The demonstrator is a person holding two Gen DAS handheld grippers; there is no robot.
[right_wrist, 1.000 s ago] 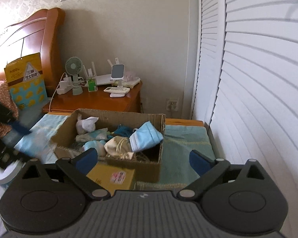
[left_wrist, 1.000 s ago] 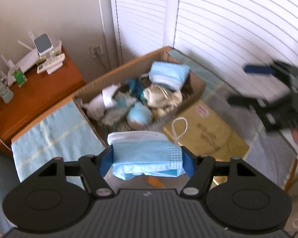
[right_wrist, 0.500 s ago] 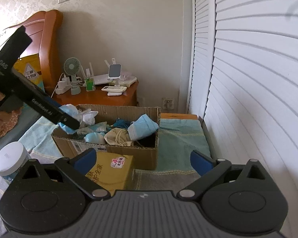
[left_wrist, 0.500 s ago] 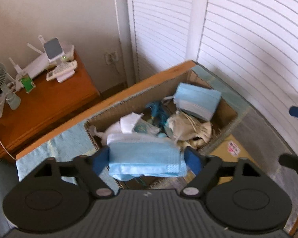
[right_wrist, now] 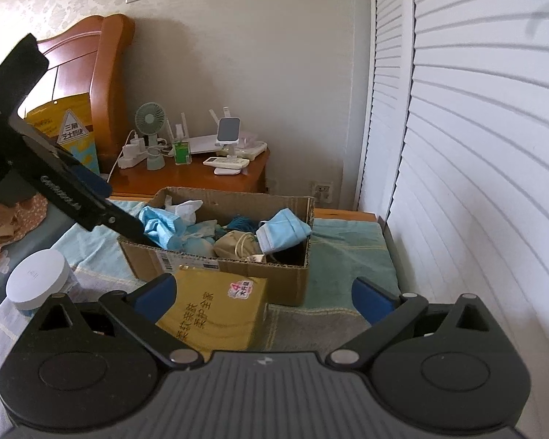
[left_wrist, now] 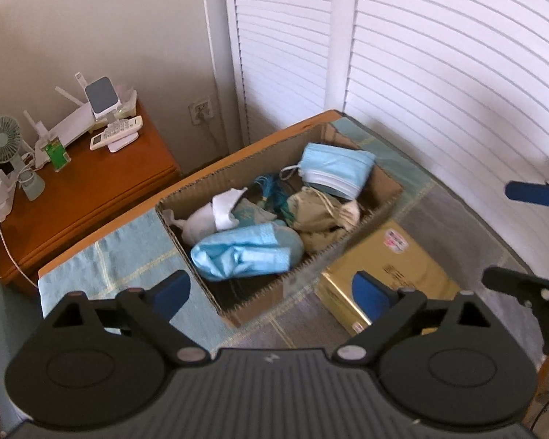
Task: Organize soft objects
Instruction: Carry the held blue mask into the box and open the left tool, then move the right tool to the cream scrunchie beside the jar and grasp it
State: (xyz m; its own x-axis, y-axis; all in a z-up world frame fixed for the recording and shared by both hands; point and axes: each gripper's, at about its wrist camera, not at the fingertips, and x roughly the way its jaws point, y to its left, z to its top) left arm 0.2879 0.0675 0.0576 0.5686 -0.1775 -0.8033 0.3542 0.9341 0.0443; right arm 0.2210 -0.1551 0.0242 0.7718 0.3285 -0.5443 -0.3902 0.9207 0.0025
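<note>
A cardboard box (left_wrist: pixel 384 197) on the bed holds soft things: a crumpled blue face mask (left_wrist: pixel 241 256) at its near-left end, a second blue mask (left_wrist: pixel 335 172) at the far right, white cloth (left_wrist: pixel 216 214) and a beige pouch (left_wrist: pixel 316 214). My left gripper (left_wrist: pixel 271 289) is open and empty just above the box's near edge. My right gripper (right_wrist: pixel 263 296) is open and empty, back from the box (right_wrist: pixel 282 278). The dropped mask also shows in the right wrist view (right_wrist: pixel 161 226), beside the left gripper's fingers (right_wrist: pixel 91 205).
A yellow carton (left_wrist: pixel 388 278) lies against the box's near side. A white round lid (right_wrist: pixel 36 278) sits on the bed to the left. A wooden nightstand (left_wrist: pixel 77 190) with a fan and router stands behind. White shutters (left_wrist: pixel 457 73) line the right.
My left gripper carried the blue mask over the box, opened and let it go; the mask now lies in the box. My right gripper stayed open and drew slightly nearer.
</note>
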